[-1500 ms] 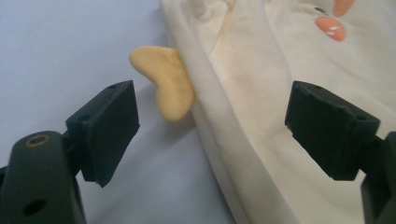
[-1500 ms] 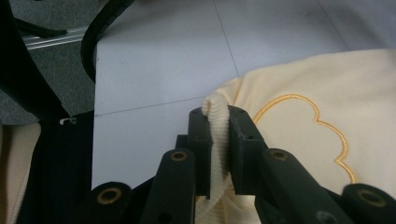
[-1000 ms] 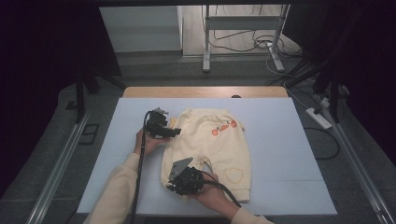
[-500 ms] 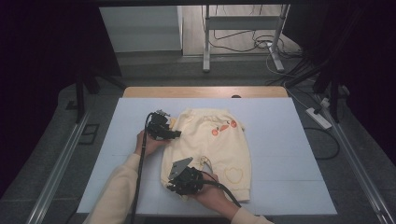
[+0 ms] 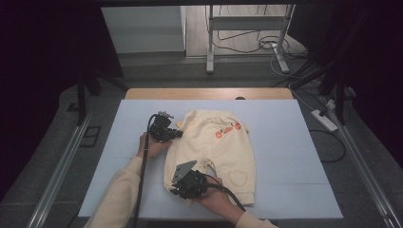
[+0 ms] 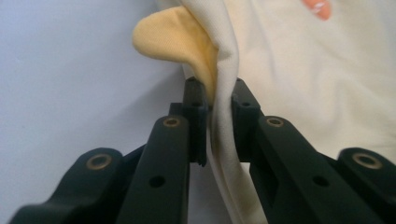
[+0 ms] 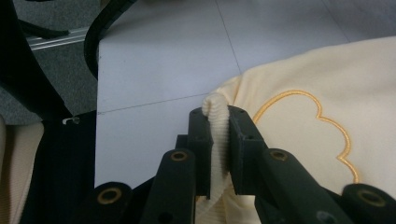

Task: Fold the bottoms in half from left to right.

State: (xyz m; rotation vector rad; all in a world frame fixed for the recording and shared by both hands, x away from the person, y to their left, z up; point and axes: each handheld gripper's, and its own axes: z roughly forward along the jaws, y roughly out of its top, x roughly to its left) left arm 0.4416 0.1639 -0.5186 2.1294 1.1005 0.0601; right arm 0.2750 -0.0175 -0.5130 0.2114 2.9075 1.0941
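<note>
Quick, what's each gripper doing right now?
Left gripper: shut on the pants.
Right gripper: shut on the pants' ribbed cuff.

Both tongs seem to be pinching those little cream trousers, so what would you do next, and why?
Probably lift both together and carry the left edge rightward to fold. The left tongs clamp the trousers at the waist, the right tongs clamp a ribbed cuff, and the cloth lies flat.

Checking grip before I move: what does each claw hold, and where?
Both hold the cream garment: left claw pinches its edge fold, right claw its ribbed cuff.
</note>
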